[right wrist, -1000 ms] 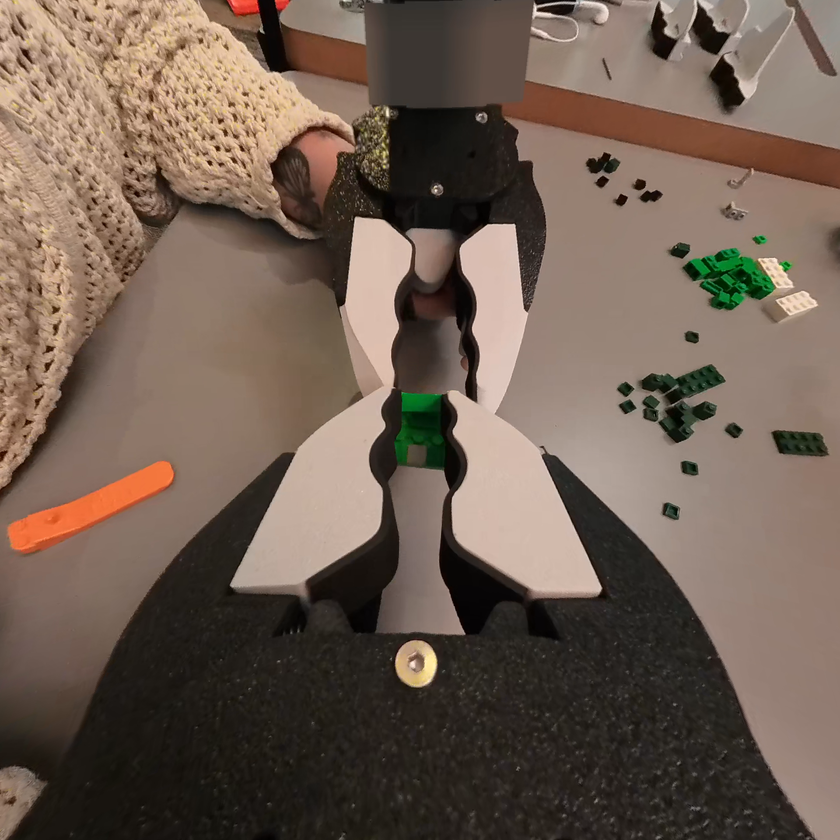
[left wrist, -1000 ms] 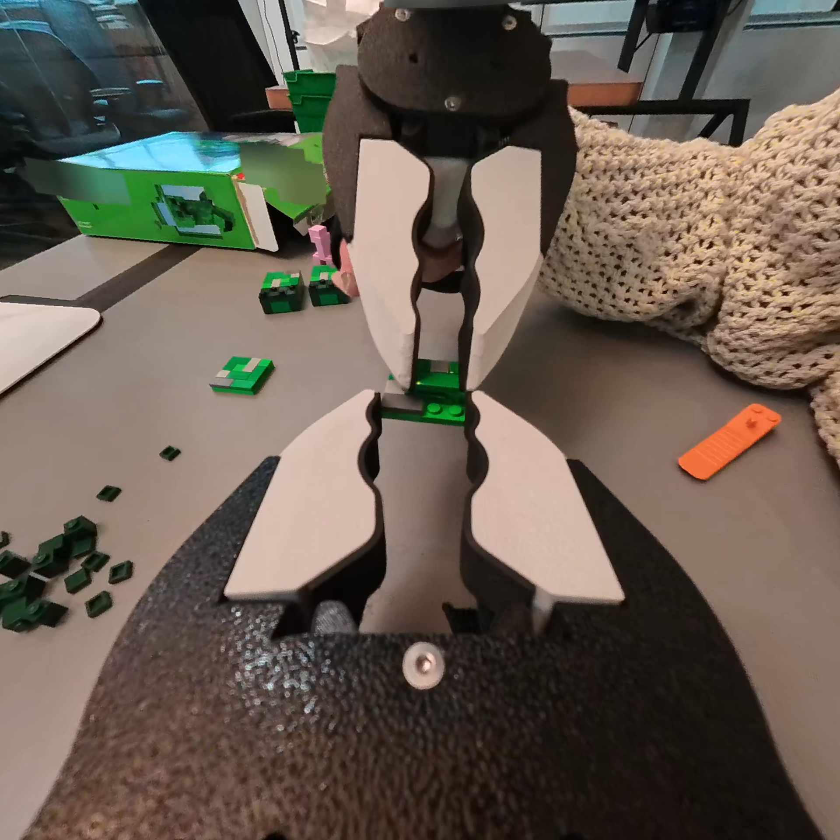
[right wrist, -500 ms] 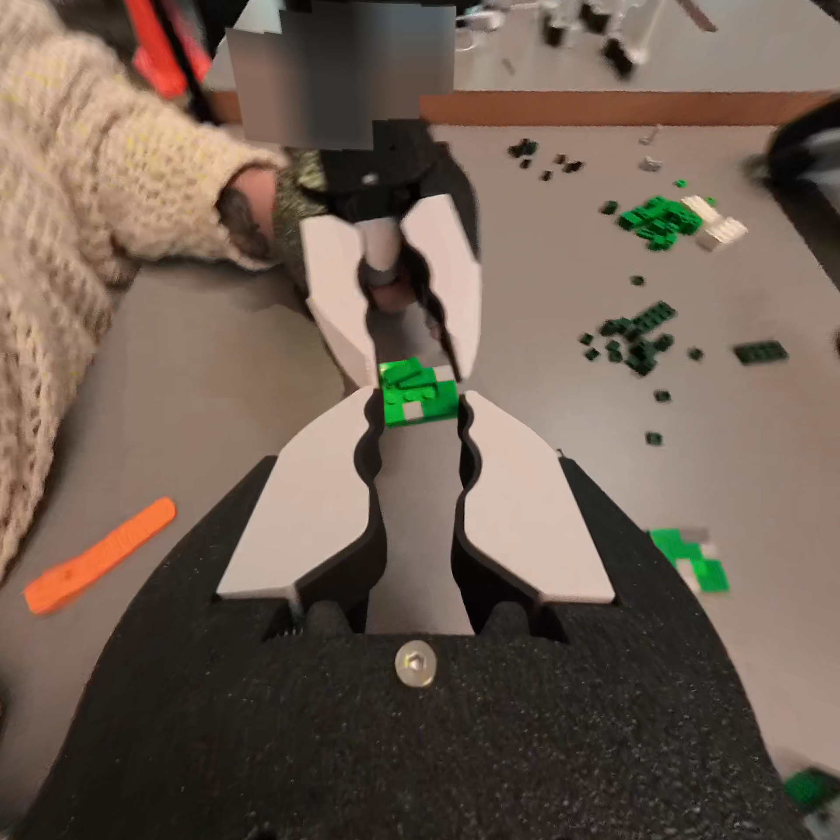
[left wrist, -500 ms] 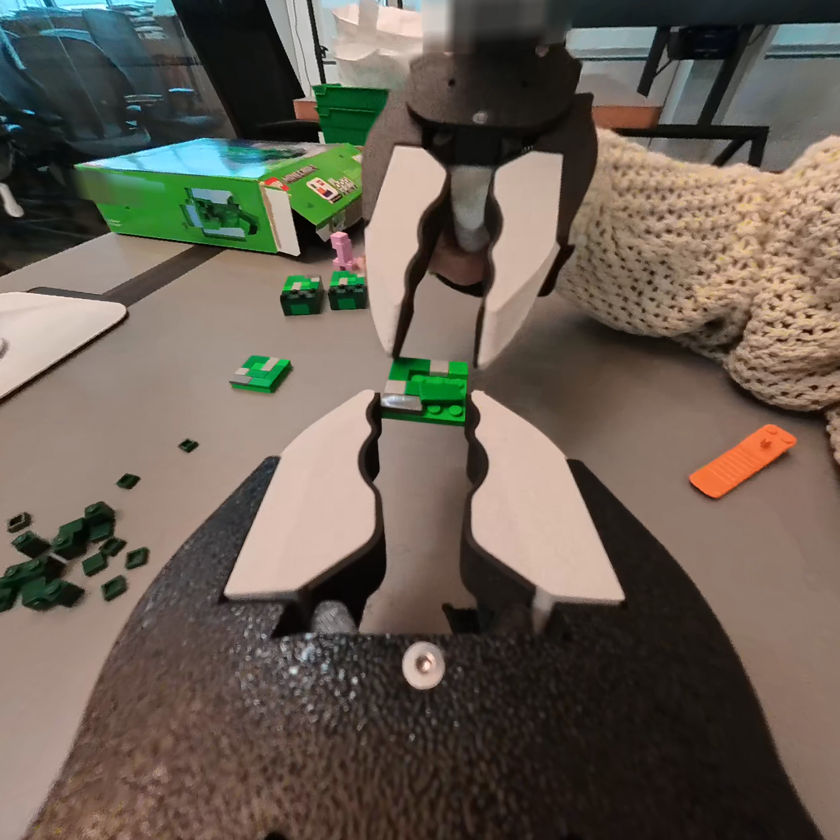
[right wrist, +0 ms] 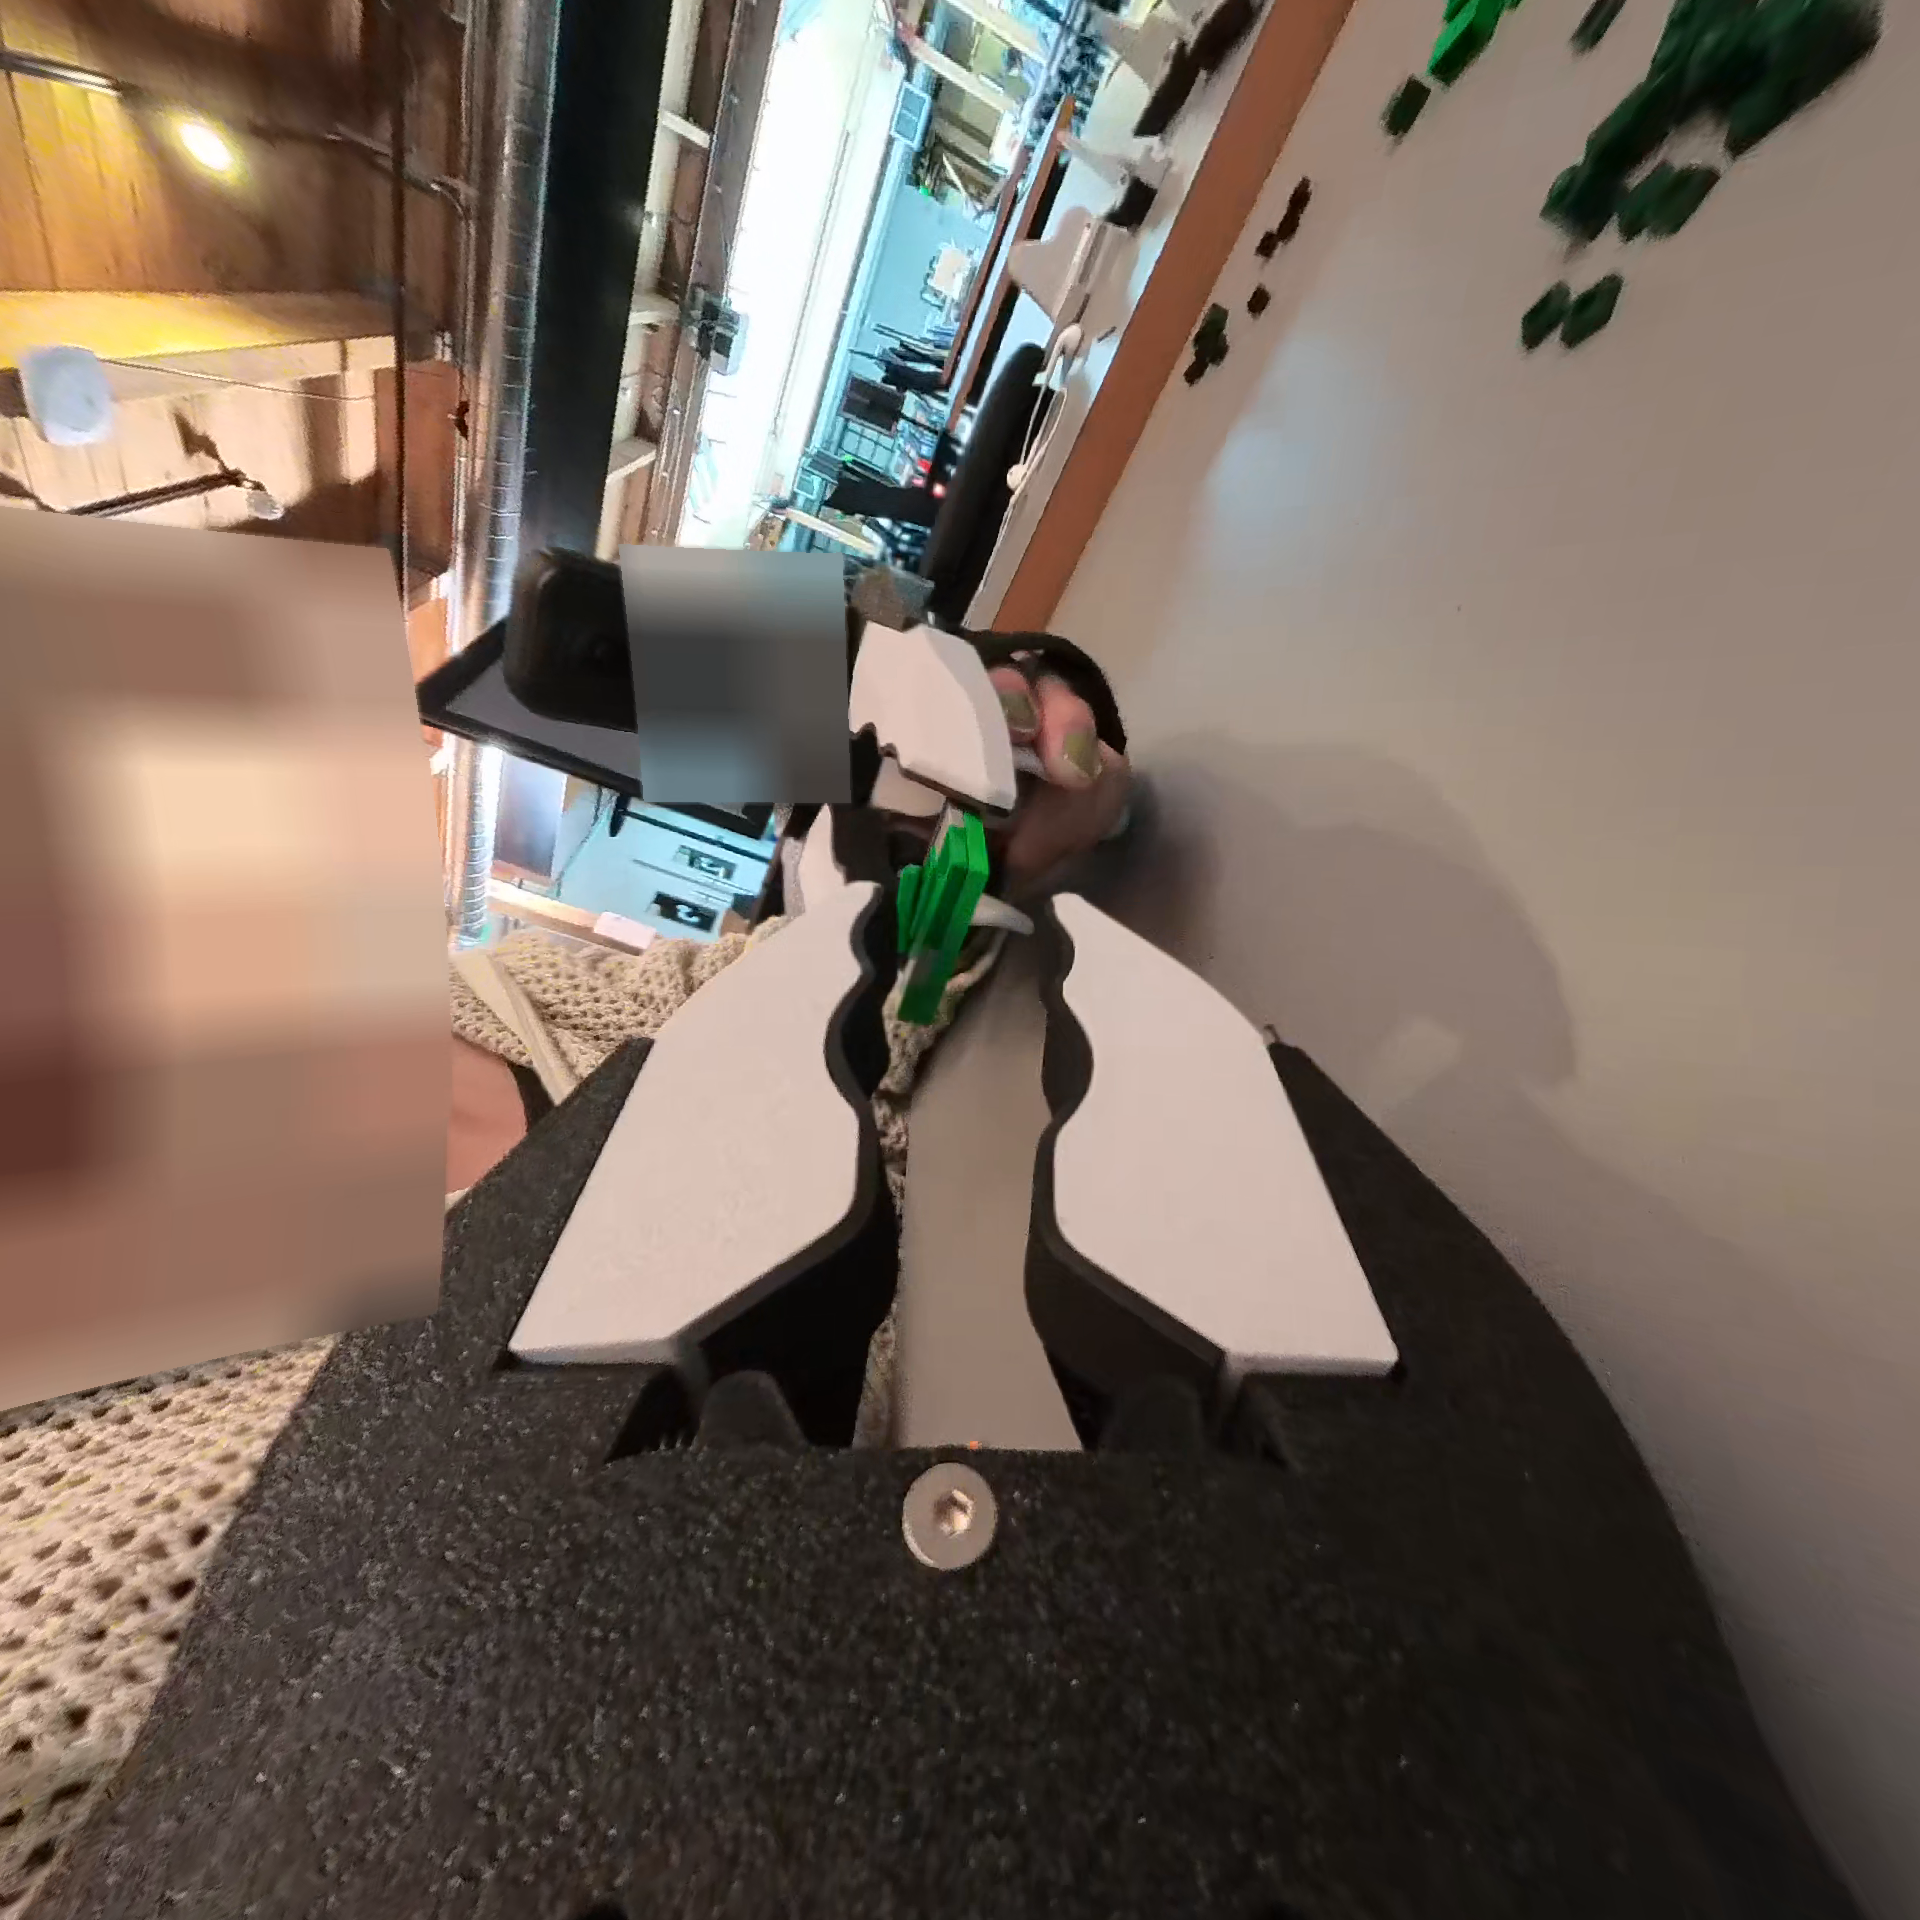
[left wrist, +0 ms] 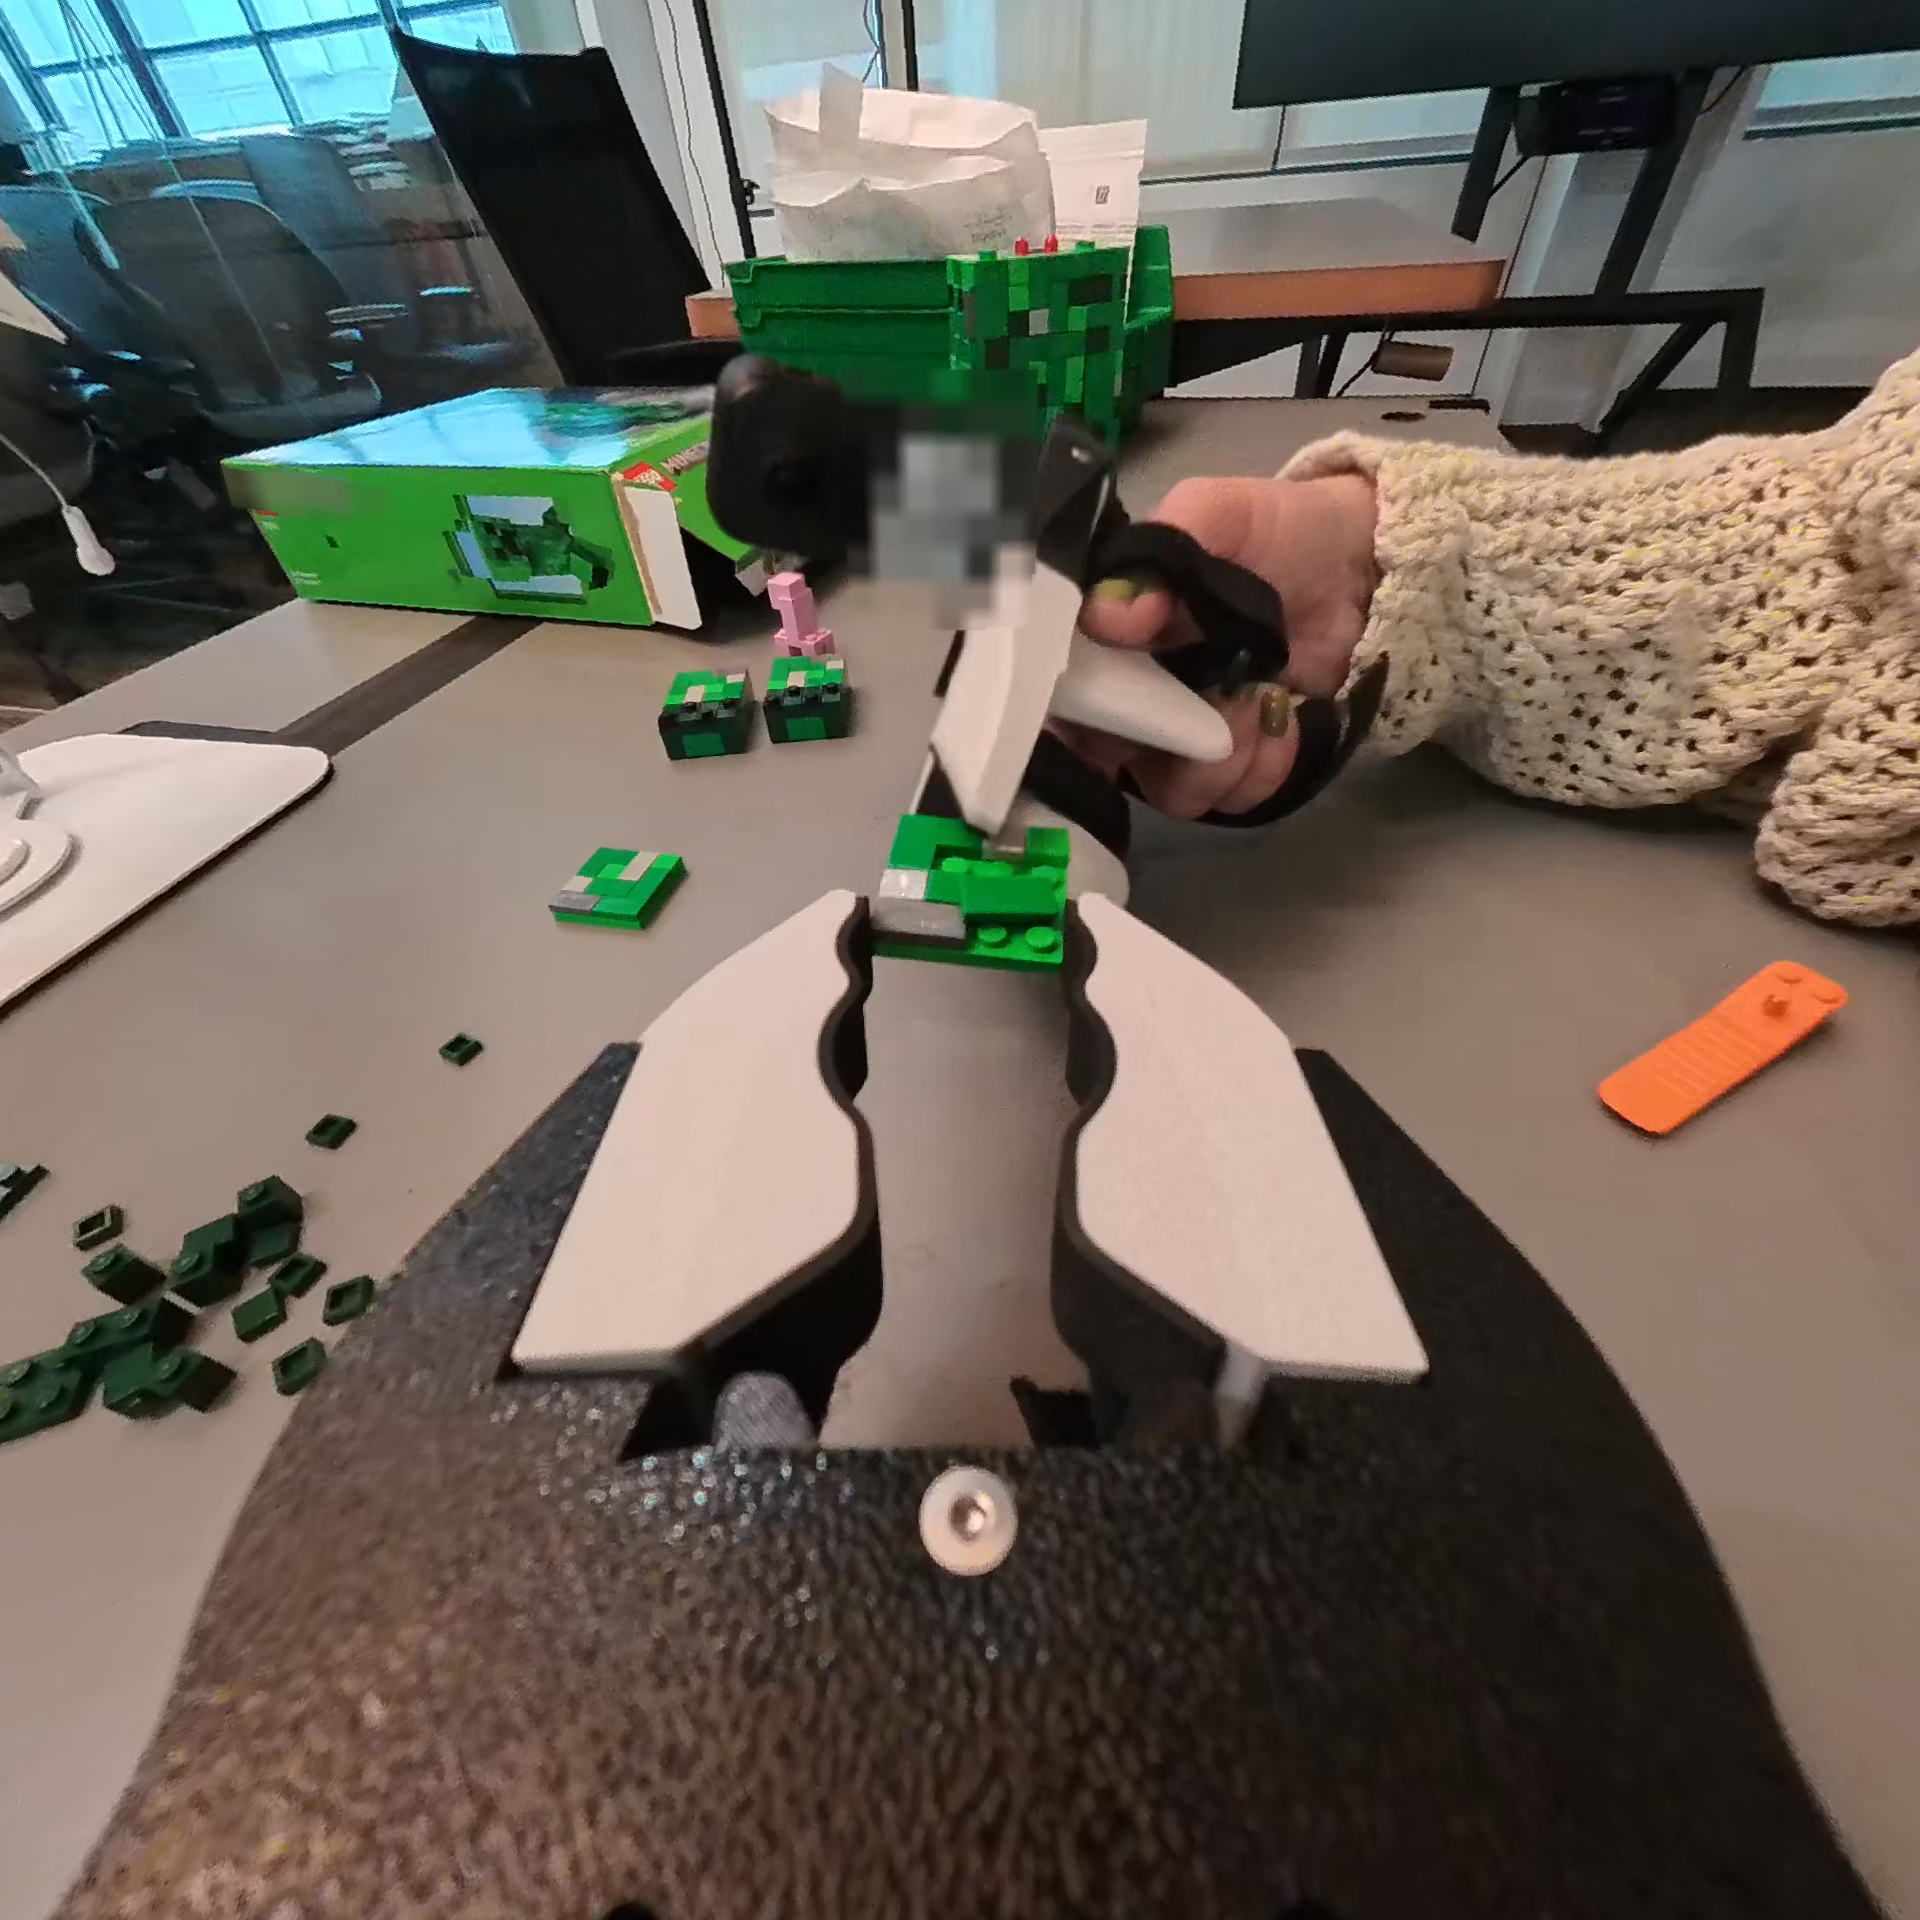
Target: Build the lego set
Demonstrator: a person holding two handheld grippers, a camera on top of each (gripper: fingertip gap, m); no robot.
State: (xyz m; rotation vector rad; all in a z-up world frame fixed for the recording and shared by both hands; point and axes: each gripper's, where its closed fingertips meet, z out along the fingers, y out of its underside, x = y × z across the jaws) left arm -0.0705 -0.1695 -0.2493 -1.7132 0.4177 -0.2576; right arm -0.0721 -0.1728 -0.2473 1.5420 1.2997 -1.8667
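Observation:
My left gripper point(left wrist: 971, 925) is shut on a small green plate assembly point(left wrist: 997, 904) with a grey tile, and holds it flat just above the grey table point(left wrist: 1351, 1018). My right gripper point(right wrist: 956, 914) is rolled onto its side with its jaws apart. They straddle the plate's far edge, which shows edge-on in the right wrist view point(right wrist: 940, 914). In the left wrist view its upper finger point(left wrist: 1003, 707) touches the top of the plate. A hand in a cream knitted sleeve point(left wrist: 1610, 644) holds that gripper.
A second small green plate assembly point(left wrist: 618, 883), two green cubes point(left wrist: 707, 712), a pink figure point(left wrist: 798, 618) and the green box point(left wrist: 457, 520) lie beyond on the left. Dark green loose pieces point(left wrist: 156, 1320) sit at the near left. An orange brick separator point(left wrist: 1725, 1044) lies at the right. Both grippers' tips are close together, under 4 cm apart. Left tips and right tips are each some 20 cm from the orange brick separator point(left wrist: 1725, 1044).
The right gripper let go of a small green brick on the plate, opened, drew back and rolled onto its side around the plate's far edge. The left gripper kept hold of the plate.

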